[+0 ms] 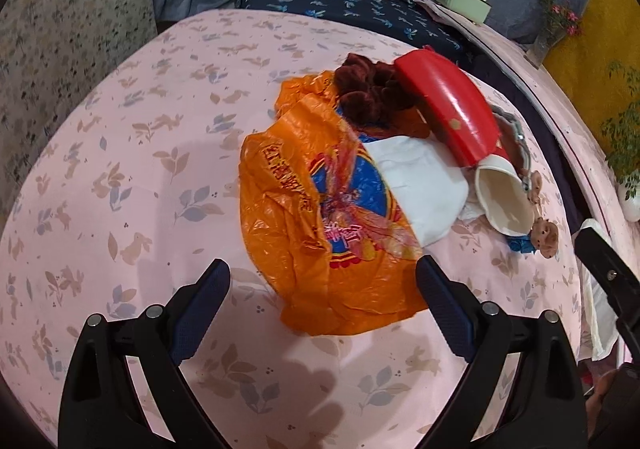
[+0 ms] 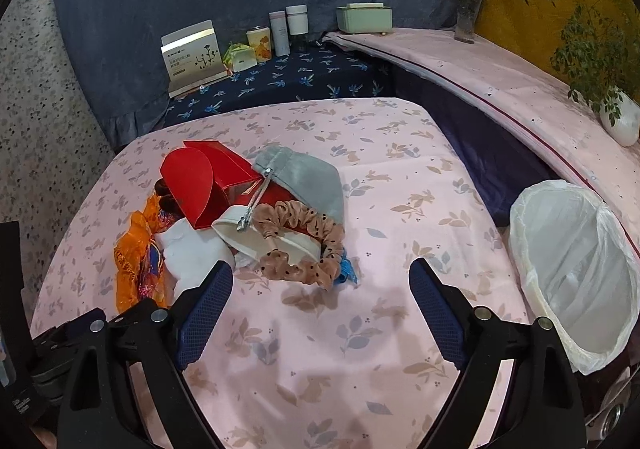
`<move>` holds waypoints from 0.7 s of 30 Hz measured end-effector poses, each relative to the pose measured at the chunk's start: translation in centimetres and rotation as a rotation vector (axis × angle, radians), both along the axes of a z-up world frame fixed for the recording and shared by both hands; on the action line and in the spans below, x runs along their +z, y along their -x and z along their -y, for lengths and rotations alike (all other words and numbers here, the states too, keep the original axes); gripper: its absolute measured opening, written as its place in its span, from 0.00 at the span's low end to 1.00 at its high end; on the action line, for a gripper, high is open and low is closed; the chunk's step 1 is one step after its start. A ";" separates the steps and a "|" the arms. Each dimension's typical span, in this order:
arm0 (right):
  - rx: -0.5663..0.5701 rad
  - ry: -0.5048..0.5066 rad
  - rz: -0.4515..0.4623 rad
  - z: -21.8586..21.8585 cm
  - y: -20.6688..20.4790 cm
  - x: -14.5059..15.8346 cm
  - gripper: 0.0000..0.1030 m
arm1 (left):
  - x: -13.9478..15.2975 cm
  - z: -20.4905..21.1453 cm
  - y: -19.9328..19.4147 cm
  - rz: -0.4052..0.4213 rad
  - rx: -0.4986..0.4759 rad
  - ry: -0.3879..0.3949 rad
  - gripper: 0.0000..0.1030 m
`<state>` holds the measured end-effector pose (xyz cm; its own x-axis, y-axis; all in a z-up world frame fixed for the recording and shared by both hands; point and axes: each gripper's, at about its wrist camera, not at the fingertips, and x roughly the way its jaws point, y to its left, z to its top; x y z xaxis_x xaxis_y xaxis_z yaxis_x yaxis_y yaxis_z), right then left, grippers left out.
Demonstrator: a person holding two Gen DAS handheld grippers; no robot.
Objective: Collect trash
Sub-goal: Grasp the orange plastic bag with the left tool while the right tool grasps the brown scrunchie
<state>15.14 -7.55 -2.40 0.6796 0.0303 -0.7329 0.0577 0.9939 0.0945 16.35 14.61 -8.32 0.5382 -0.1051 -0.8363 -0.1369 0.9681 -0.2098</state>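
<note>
Your orange bag (image 1: 304,205) is crinkly plastic with a blue and red picture on it. It lies flat on the table (image 1: 120,177), which wears a pink cloth with leaves and bunnies. A white cloth (image 1: 420,185) pokes out from its edge. Behind that sit a red box (image 1: 448,109), a white paper cup (image 1: 504,197) lying on its side, and a dark red fuzzy thing (image 1: 368,93). Your left gripper (image 1: 322,281) hangs just over the near edge of the bag, jaws spread wide and holding nothing. Your right gripper (image 2: 320,281) is also spread wide and empty, near a brown dotted hair tie (image 2: 308,245). A bin with a clear liner (image 2: 576,269) stands off to the right of the table.
</note>
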 end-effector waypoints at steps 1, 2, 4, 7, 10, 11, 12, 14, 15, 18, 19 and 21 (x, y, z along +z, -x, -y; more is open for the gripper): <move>0.004 0.003 -0.006 -0.3 -0.3 -0.3 0.82 | -0.2 -0.3 -0.1 -0.006 0.004 0.011 0.87; 0.006 0.007 -0.011 -0.5 -0.8 -0.5 0.82 | -0.4 -0.5 -0.3 -0.013 0.008 0.022 0.86; 0.013 0.018 -0.024 -1.1 -1.5 -1.0 0.78 | -0.7 -0.8 -0.5 -0.020 0.006 0.039 0.84; 0.024 0.034 -0.042 -1.8 -2.4 -1.7 0.73 | -1.1 -0.8 -0.7 -0.030 -0.014 0.058 0.73; 0.036 0.047 -0.060 -2.4 -3.0 -2.4 0.62 | -1.1 -0.5 -0.8 -0.023 -0.044 0.057 0.59; 0.039 0.047 -0.065 -2.4 -3.1 -2.6 0.59 | -1.1 -0.4 -0.9 -0.025 -0.055 0.063 0.54; 0.040 0.047 -0.069 -2.5 -3.1 -2.8 0.52 | -1.1 -0.3 -0.9 -0.025 -0.060 0.067 0.51; 0.038 0.045 -0.079 -2.5 -3.1 -3.1 0.41 | -1.1 0.0 -0.8 -0.028 -0.076 0.075 0.28; 0.037 0.039 -0.083 -2.4 -3.0 -3.2 0.35 | -1.1 0.1 -0.8 -0.029 -0.080 0.074 0.26; 0.032 0.016 -0.089 -2.0 -2.7 -3.3 0.22 | -0.9 0.7 -0.4 -0.012 -0.092 0.050 0.15; 0.031 0.011 -0.089 -1.9 -2.5 -3.2 0.19 | -0.8 0.9 -0.2 -0.007 -0.095 0.042 0.13; 0.028 0.004 -0.083 -1.5 -2.1 -3.0 0.15 | -0.4 1.2 0.0 0.001 -0.100 0.040 0.10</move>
<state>17.26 -6.01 -5.38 0.6153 0.0450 -0.7870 0.0376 0.9956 0.0863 16.32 13.41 -8.76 0.5239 -0.1919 -0.8299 -0.0394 0.9678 -0.2487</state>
